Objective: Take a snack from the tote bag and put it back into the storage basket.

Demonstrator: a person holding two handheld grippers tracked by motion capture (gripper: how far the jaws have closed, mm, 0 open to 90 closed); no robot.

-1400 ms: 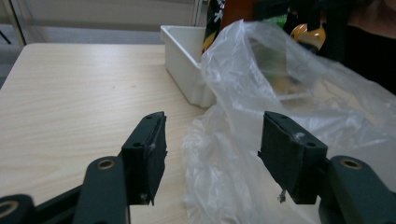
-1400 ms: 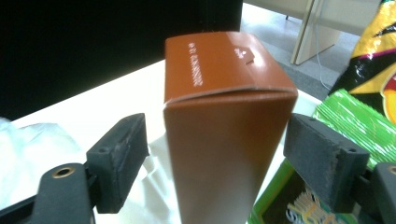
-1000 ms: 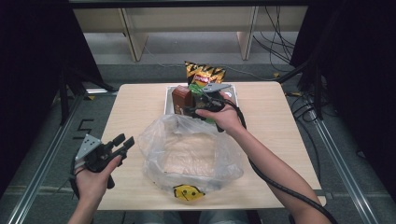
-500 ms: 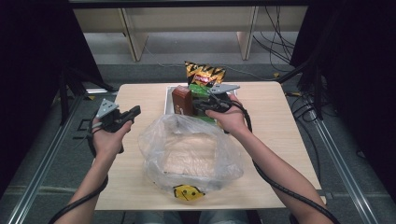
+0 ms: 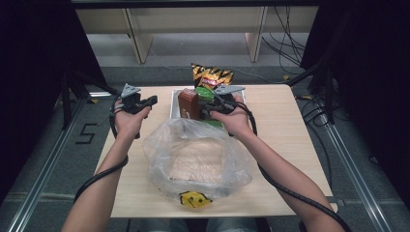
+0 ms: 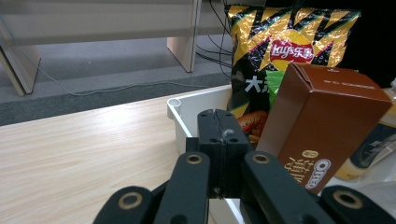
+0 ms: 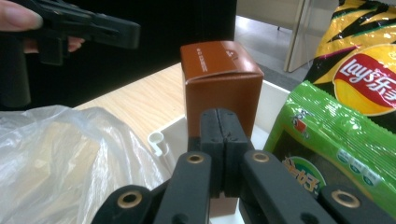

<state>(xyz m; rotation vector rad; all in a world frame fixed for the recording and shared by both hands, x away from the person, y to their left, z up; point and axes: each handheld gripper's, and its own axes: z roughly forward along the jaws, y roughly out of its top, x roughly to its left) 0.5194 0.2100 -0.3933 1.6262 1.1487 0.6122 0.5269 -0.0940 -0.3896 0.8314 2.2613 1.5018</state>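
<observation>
High view, change: the left gripper (image 5: 151, 100) has swung up from the table's near left edge to the white tray (image 5: 174, 102); the right gripper (image 5: 205, 110) stays at the brown box (image 5: 188, 105), so packing into the clear plastic bag (image 5: 193, 159) looks about to begin.
Left gripper view: jaws pressed together, empty, before the Lay's chip bag (image 6: 285, 56).
Right gripper view: jaws closed, empty, box just beyond, green packet (image 7: 341, 154) beside.
Surface, room: pale wood table (image 5: 285, 125), grey floor, cables.
</observation>
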